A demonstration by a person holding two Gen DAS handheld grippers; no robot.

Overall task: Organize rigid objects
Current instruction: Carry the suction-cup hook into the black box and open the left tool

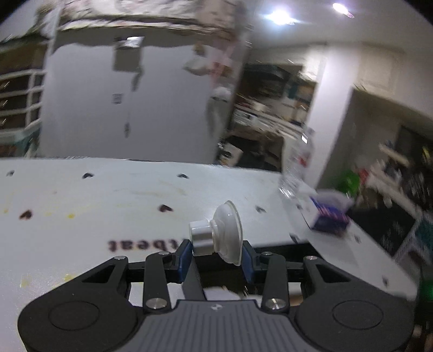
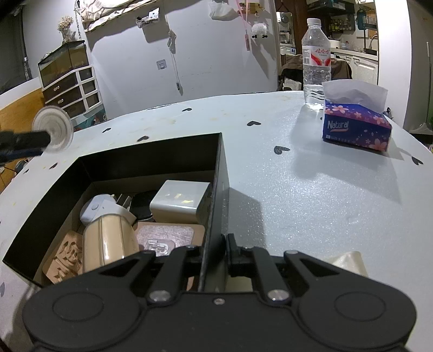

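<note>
Pale wall point(image 2: 211, 54), drawer unit point(image 2: 70, 89) beneath a glass tank point(image 2: 63, 61), bright ceiling lights point(image 1: 278, 16).

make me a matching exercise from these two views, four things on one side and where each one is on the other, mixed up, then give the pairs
Things:
1. suction cup
2. water bottle
3. white charger block
4. black box wall

Places:
A. lying inside the black box
B. pinched by the right tool
C. standing on the table behind the tissue box
D. held in the left tool, above the table

Pairs: 1-D, 2-C, 3-A, 4-B
</note>
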